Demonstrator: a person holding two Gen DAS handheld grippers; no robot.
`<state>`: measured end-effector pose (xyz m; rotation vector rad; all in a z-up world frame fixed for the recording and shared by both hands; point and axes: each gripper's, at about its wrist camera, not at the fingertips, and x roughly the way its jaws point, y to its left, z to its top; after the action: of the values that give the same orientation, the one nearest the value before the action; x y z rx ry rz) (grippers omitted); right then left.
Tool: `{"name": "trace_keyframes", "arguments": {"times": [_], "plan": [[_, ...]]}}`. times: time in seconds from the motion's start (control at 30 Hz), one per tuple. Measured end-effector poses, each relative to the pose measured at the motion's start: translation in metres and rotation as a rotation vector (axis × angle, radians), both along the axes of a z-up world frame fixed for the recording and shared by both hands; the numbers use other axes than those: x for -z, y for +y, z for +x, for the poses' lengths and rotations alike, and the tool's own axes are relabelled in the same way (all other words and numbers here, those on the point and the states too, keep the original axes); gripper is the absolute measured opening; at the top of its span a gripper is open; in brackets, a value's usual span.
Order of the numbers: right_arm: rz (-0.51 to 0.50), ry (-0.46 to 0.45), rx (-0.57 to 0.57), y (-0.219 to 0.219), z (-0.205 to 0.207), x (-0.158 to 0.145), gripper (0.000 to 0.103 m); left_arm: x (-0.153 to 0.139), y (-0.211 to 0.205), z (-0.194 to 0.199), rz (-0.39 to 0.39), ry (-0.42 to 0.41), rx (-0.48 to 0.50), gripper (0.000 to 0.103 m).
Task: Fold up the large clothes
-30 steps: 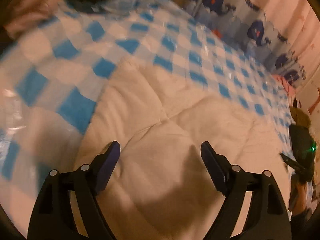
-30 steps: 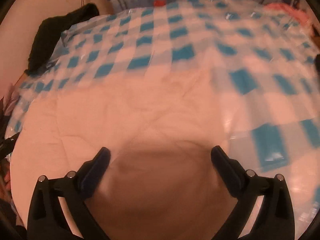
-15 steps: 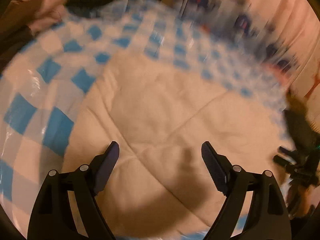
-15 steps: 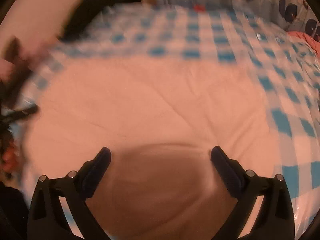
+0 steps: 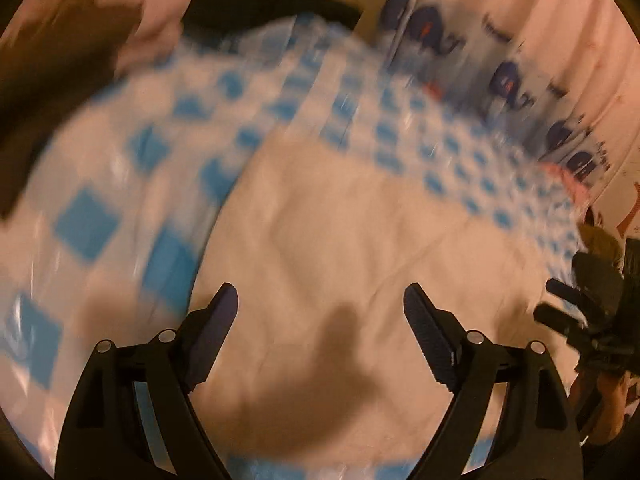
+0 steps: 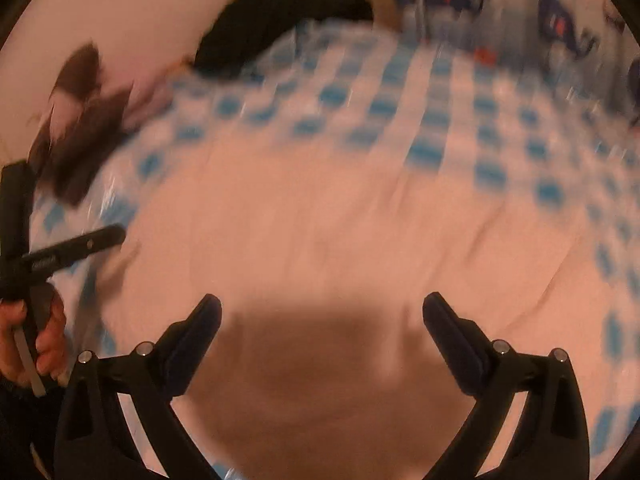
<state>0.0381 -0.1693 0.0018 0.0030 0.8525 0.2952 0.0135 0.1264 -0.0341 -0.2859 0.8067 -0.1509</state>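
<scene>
- Beneath both claws lies a cream quilted garment (image 5: 360, 248), spread flat on a blue-and-white checked sheet (image 5: 88, 216); both views are smeared with blur, so its seams and edges read only roughly.
- Left claw (image 5: 320, 308): its jaws stand wide apart with nothing between them, hovering above the near part of the garment, clear of the cloth. A dark shadow falls on the fabric just ahead of and between its fingers.
- Right claw (image 6: 322, 312): likewise wide and empty, above the near middle of the garment (image 6: 340, 232), with a broad shadow on the cloth between its fingers.
- To the right of the left claw, at the frame's edge, the other claw's black body shows, held beside the garment's right edge.
- To the left of the right claw, a hand (image 6: 36, 332) grips the black handle of the left claw, whose finger reaches toward the garment's left edge.
- Beyond the garment, far ahead of both claws, the checked sheet (image 6: 420, 92) runs up to a dark piece of clothing (image 6: 272, 20) lying at the far edge.
- Ahead and to the right of the left claw hangs a pale cloth printed with blue whales (image 5: 508, 80).
- Far left of the right claw, a brown blurred shape (image 6: 80, 120) sits by the sheet; what it is I cannot tell.
</scene>
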Motion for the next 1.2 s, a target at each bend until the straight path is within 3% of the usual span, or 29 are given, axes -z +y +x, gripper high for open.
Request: {"name": "trace_keyframes", "arguments": {"times": [0.07,0.13,0.17,0.2,0.27,0.33,0.4,0.5,0.57,0.63,0.67,0.7,0.73,0.77,0.83,0.93,1.0,1.13,1.2], "plan": [[-0.007,0.016,0.048,-0.006,0.037,0.004,0.097,-0.007,-0.009,0.027,0.001,-0.039,-0.002,0.082],[-0.025,0.070,0.098,-0.011,0.068,0.031,0.097,0.000,-0.015,0.047,-0.004,-0.039,-0.030,0.082],[-0.056,0.140,0.116,-0.013,0.084,0.061,0.097,0.009,-0.014,0.056,0.000,-0.020,-0.052,0.082],[-0.023,0.225,0.102,-0.021,0.095,0.095,0.098,0.023,-0.015,0.068,0.013,0.016,-0.069,0.082],[0.027,0.241,0.111,-0.025,0.094,0.103,0.098,0.056,-0.017,0.089,0.005,0.119,-0.040,0.082],[0.037,0.266,0.094,-0.029,0.094,0.095,0.098,0.061,-0.022,0.088,0.037,0.115,-0.042,0.082],[0.147,0.277,0.080,-0.050,0.078,0.076,0.097,0.056,-0.023,0.082,0.064,0.098,-0.042,0.082],[0.303,0.189,0.115,-0.108,0.018,0.035,0.097,0.046,-0.014,0.061,0.045,0.082,-0.048,0.082],[0.321,0.174,0.164,-0.153,-0.025,0.026,0.097,0.035,-0.003,0.043,0.036,0.079,-0.074,0.082],[0.414,0.209,0.196,-0.195,-0.065,0.030,0.097,0.028,0.014,0.024,-0.042,0.096,-0.102,0.082],[0.510,0.240,0.241,-0.220,-0.091,0.038,0.097,0.026,0.024,0.012,-0.107,0.105,-0.108,0.082],[0.534,0.249,0.300,-0.233,-0.113,0.044,0.098,0.027,0.029,0.006,-0.135,0.109,-0.111,0.082],[0.477,0.233,0.340,-0.237,-0.130,0.043,0.098,0.027,0.038,-0.009,-0.193,0.114,-0.119,0.082],[0.335,0.170,0.314,-0.223,-0.151,0.034,0.097,0.029,0.042,-0.018,-0.229,0.122,-0.121,0.082],[0.223,0.103,0.221,-0.189,-0.163,0.023,0.097,0.036,0.047,-0.036,-0.291,0.137,-0.111,0.082],[0.006,-0.011,0.017,-0.101,-0.175,0.013,0.097,0.038,0.043,-0.057,-0.336,0.132,-0.068,0.085],[-0.163,-0.071,-0.136,-0.031,-0.171,0.018,0.097,0.041,0.038,-0.070,-0.376,0.137,-0.025,0.085],[-0.347,-0.116,-0.304,0.055,-0.160,0.038,0.097,0.050,0.037,-0.090,-0.454,0.173,0.015,0.086],[-0.506,-0.135,-0.396,0.094,-0.154,0.057,0.097,0.058,0.038,-0.093,-0.500,0.210,0.036,0.086]]}}
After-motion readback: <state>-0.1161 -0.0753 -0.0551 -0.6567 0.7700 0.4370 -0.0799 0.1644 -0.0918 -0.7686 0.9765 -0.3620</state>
